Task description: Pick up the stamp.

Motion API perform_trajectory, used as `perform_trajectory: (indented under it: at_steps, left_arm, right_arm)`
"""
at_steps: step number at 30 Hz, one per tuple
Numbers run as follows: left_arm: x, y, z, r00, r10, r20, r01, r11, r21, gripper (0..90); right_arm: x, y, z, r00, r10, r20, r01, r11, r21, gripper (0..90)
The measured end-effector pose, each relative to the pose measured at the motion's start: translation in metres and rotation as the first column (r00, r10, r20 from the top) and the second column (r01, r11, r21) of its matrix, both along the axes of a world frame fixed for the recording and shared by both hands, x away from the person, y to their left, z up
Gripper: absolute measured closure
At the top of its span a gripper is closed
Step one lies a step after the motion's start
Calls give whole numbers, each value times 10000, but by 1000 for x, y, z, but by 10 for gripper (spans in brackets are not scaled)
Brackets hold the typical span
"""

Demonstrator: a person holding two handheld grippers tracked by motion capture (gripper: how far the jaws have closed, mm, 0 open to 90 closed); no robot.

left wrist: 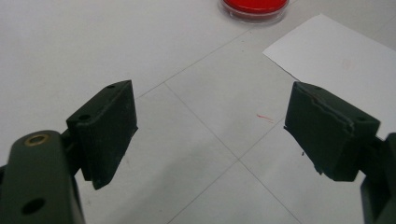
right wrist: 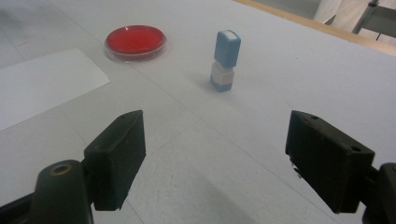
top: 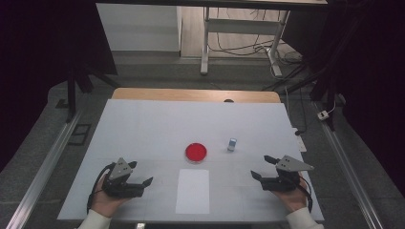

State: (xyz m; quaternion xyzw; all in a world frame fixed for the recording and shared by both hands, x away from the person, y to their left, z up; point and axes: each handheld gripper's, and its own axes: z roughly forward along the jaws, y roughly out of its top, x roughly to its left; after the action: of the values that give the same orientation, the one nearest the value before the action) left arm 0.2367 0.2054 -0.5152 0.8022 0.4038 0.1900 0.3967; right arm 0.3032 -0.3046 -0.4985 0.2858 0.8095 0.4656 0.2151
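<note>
White table (top: pixel 143 124), both claws agape: stamp (right wrist: pixel 225 60) before right claw (right wrist: pixel 215 158), paper (left wrist: pixel 341 60) before left claw (left wrist: pixel 210 135).

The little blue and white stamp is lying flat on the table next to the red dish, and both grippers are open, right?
Not quite. The blue and white stamp is standing upright, not lying flat; the right gripper view shows it. It does stand beside the red dish, and the left gripper and right gripper are both open.

A small blue-and-white stamp (right wrist: pixel 225 60) stands upright on the white table, just beside a round red ink pad (right wrist: pixel 135 41). A blank white paper sheet (top: pixel 192 191) lies flat nearby.
</note>
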Motion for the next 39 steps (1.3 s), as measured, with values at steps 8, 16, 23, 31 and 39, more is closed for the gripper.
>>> perform_trajectory:
  at_steps: [8,16,23,31,39]
  left_arm:
    - [-1,1,0,9998,194,90,-193,9997,-118,167]
    - [1,1,0,9997,200,104,-199,9998,-93,167]
    - [1,1,-1,9996,264,77,-263,9996,-126,168]
    - [1,1,-1,9996,289,37,-289,9995,-101,169]
    - [1,3,0,9994,342,54,-342,9994,-78,171]
  right_arm:
    - [-4,-2,1,10000,43,-87,-42,9999,126,228]
    - [-7,-6,1,10000,-5,-21,5,10000,93,244]
    - [-6,-6,0,10000,-15,-66,16,9999,130,251]
    - [-4,-4,0,10000,-43,-83,44,10000,69,256]
    - [4,-2,13,9998,-182,35,182,9997,146,288]
